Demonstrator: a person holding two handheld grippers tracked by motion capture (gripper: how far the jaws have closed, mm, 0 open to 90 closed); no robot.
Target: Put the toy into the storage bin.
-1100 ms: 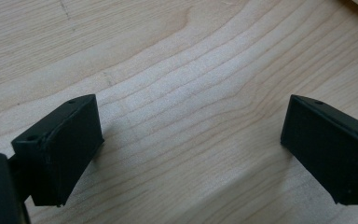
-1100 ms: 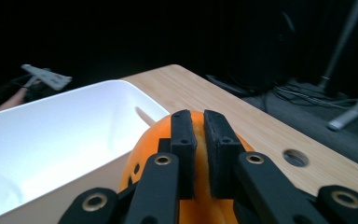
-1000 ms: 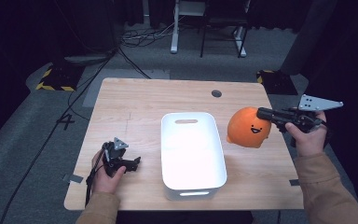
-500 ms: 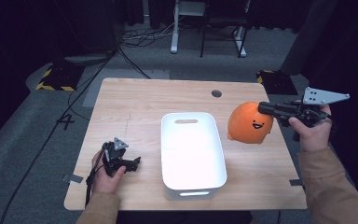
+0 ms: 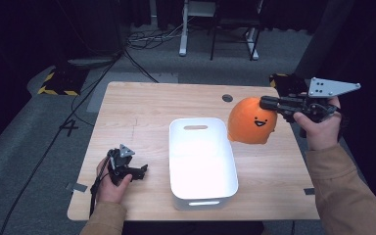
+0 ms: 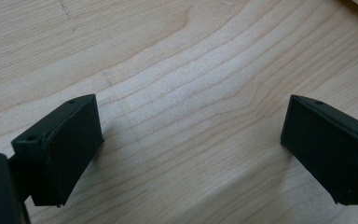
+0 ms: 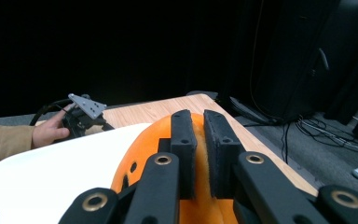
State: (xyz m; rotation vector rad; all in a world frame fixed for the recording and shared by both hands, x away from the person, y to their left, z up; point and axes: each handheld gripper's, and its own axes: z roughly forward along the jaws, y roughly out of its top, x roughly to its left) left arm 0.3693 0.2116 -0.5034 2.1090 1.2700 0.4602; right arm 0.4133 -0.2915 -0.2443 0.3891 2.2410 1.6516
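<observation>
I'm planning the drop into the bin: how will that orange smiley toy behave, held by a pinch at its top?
The orange toy looks soft: the right gripper has its jaws nearly shut on a thin fold of it. It probably weighs little, since that pinch alone holds it up. It may sag or swing, then settle without rolling in the white bin.

A single figure "4" [image 5: 72, 128] is marked on the grey floor [image 5: 29, 147], just left of the wooden table [image 5: 142, 112]. Nothing else is legible.
</observation>
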